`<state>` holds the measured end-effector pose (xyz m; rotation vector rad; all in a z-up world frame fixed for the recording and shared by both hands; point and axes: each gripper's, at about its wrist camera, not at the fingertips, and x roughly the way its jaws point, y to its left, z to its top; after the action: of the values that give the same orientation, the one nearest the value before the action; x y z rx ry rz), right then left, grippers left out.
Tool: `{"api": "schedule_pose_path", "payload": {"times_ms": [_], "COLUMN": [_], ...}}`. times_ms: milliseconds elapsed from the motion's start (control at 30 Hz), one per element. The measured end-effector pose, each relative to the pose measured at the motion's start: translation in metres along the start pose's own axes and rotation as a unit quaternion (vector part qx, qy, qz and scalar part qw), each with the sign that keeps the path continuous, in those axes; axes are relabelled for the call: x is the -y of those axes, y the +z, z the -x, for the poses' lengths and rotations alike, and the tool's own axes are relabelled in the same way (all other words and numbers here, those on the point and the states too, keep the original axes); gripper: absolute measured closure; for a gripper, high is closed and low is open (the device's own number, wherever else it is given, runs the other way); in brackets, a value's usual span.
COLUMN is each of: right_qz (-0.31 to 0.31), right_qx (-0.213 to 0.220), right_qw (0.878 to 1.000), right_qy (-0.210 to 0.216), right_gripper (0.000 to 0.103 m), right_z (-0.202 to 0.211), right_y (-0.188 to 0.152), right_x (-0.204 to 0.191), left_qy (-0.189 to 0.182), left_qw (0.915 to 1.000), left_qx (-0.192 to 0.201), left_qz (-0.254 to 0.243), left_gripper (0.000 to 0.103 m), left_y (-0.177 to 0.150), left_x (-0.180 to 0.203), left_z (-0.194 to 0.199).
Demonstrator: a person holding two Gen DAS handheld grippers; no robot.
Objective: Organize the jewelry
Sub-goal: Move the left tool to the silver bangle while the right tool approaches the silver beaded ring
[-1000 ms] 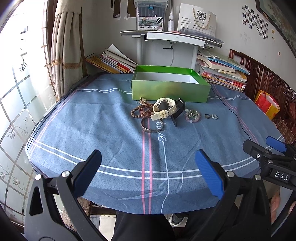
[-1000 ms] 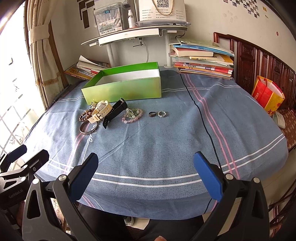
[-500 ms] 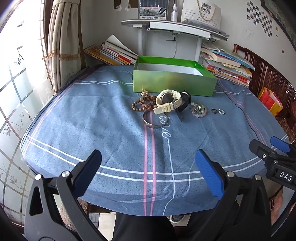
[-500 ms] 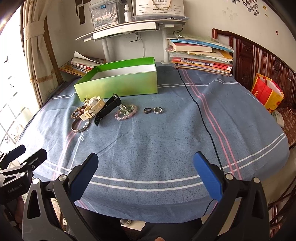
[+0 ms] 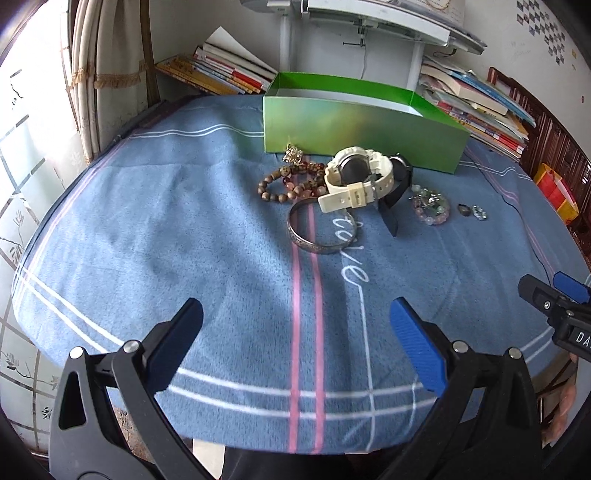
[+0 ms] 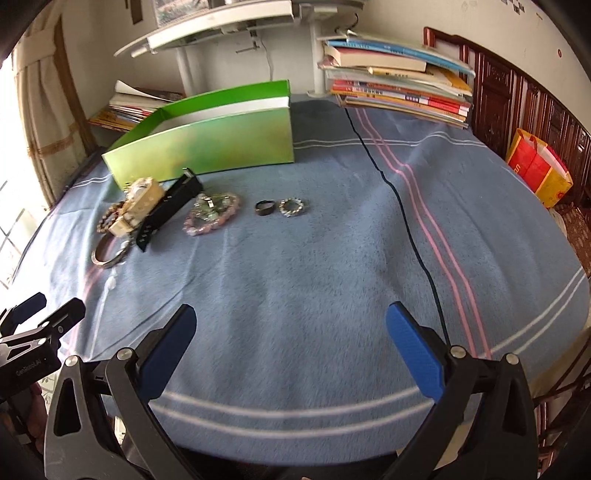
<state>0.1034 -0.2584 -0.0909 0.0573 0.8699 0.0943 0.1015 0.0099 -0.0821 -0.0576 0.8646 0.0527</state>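
Observation:
A green box (image 5: 362, 125) (image 6: 207, 147) stands open at the back of the blue cloth. In front of it lie a white watch (image 5: 354, 177) (image 6: 138, 205), a black watch (image 5: 397, 192) (image 6: 168, 210), a brown bead bracelet (image 5: 288, 181), a silver bangle (image 5: 317, 232) (image 6: 107, 254), a pink bead bracelet (image 5: 430, 208) (image 6: 212, 216), a dark ring (image 5: 463, 209) (image 6: 264, 206) and a silver ring (image 5: 479, 212) (image 6: 290, 206). My left gripper (image 5: 295, 339) is open, short of the bangle. My right gripper (image 6: 291, 339) is open, well short of the rings. Both hold nothing.
Stacks of books (image 6: 399, 85) (image 5: 221, 74) flank a white stand (image 5: 351, 14) behind the box. A black cable (image 6: 402, 206) runs across the cloth on the right. A red and yellow bag (image 6: 535, 166) sits beyond the table's right edge. A curtain (image 5: 107, 74) hangs at the left.
Both grippers have moved forward toward the jewelry, which now looks larger and closer. Their jaws stay open and nothing was picked up.

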Motion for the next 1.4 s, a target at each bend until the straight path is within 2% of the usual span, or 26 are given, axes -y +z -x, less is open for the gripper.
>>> {"api": "schedule_pose_path", "payload": {"times_ms": [200, 433, 533, 1067, 1333, 1400], "right_qz": [0.01, 0.022, 0.028, 0.058, 0.059, 0.058], "right_qx": [-0.03, -0.057, -0.059, -0.049, -0.049, -0.049], "right_qw": [0.999, 0.998, 0.998, 0.997, 0.997, 0.997], "right_qy": [-0.009, -0.016, -0.025, -0.006, -0.007, -0.007], "right_gripper": [0.002, 0.002, 0.002, 0.002, 0.002, 0.002], "right_z": [-0.029, -0.054, -0.062, -0.079, -0.083, -0.083], "right_y": [0.016, 0.027, 0.034, 0.054, 0.06, 0.061], "right_x": [0.002, 0.002, 0.002, 0.003, 0.004, 0.004], "left_qy": [0.003, 0.009, 0.01, -0.002, -0.011, -0.008], "left_qw": [0.9997, 0.9993, 0.999, 0.9985, 0.999, 0.9992], "left_qx": [-0.025, -0.034, -0.038, -0.042, -0.037, -0.035], "left_qz": [0.005, -0.013, -0.021, -0.033, -0.02, -0.017], "left_gripper": [0.004, 0.004, 0.004, 0.004, 0.004, 0.007], "left_y": [0.014, 0.029, 0.035, 0.054, 0.057, 0.057], "left_x": [-0.001, 0.007, 0.012, 0.015, 0.011, 0.009], "left_z": [-0.029, -0.05, -0.056, -0.074, -0.075, -0.074]}}
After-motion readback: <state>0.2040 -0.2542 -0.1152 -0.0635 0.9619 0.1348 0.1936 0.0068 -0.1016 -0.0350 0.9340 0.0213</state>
